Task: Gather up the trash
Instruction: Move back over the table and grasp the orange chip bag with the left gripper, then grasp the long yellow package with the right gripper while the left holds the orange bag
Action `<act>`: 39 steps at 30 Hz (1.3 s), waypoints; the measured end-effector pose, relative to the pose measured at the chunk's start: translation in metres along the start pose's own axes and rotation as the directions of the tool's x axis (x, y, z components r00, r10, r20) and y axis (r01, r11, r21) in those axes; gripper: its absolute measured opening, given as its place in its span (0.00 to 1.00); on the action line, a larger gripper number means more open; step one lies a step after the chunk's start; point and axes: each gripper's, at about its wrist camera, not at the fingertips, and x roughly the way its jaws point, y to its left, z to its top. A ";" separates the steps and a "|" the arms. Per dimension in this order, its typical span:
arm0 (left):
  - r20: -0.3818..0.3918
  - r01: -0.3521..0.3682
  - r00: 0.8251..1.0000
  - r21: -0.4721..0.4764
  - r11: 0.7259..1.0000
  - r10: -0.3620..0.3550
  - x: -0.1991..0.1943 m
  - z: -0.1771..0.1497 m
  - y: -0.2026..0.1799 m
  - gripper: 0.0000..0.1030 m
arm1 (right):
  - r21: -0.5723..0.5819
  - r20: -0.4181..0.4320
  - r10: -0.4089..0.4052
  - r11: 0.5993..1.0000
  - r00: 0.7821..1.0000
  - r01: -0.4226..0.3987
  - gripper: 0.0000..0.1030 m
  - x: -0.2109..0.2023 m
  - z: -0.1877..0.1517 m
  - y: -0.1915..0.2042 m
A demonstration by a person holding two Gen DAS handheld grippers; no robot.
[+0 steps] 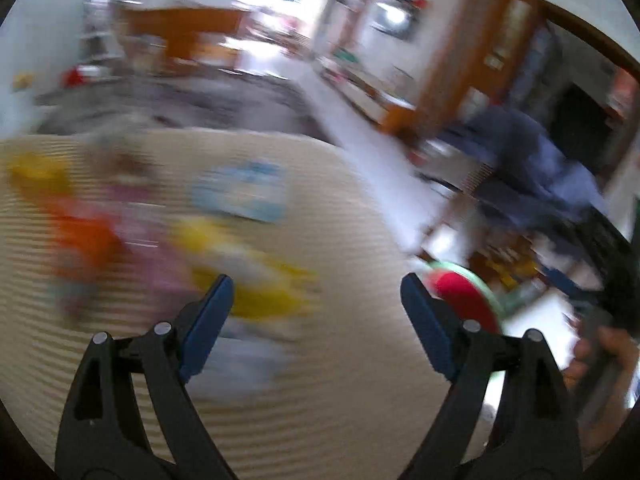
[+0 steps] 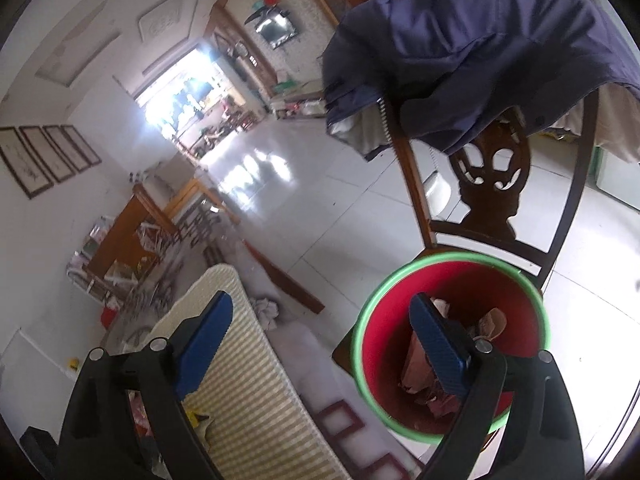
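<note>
In the blurred left wrist view my left gripper [image 1: 316, 296] stands open and empty above a ribbed cream mat [image 1: 328, 392]. Several wrappers lie on the mat: a yellow one [image 1: 264, 292], a pale blue one [image 1: 240, 196], a pink one [image 1: 148, 240] and an orange one [image 1: 86, 240]. The red bin with a green rim [image 1: 466, 300] shows just beyond the left gripper's right finger. In the right wrist view my right gripper [image 2: 322, 304] is open and empty over the edge of that red bin [image 2: 516, 292], which holds crumpled pinkish and brown scraps [image 2: 490, 322].
A dark wooden chair [image 2: 488, 196] draped with a blue jacket [image 2: 472, 52] stands behind the bin. The mat's edge [image 2: 244, 344] borders white floor tiles [image 2: 340, 216], where a crumpled white paper [image 2: 266, 308] lies. A hand [image 1: 608, 356] shows at the right of the left wrist view.
</note>
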 end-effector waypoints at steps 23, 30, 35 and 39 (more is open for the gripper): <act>-0.148 -0.112 0.986 -0.297 0.948 0.070 0.008 0.009 0.162 0.58 | -0.313 -0.133 -0.053 0.950 0.990 0.009 0.85 0.034 -0.048 0.076; -0.081 -0.073 0.996 -0.358 0.931 0.046 -0.065 -0.038 0.167 0.58 | -0.391 -0.165 -0.048 0.920 0.985 -0.021 0.85 0.039 -0.060 0.093; -0.105 -0.111 0.991 -0.313 0.943 0.082 -0.063 -0.055 0.167 0.59 | -0.452 -0.213 -0.014 0.888 0.977 -0.086 0.85 0.045 -0.076 0.112; -0.112 -0.097 0.992 -0.319 0.943 0.064 -0.055 -0.059 0.172 0.59 | -0.507 -0.283 0.029 0.844 0.959 -0.175 0.85 0.060 -0.094 0.143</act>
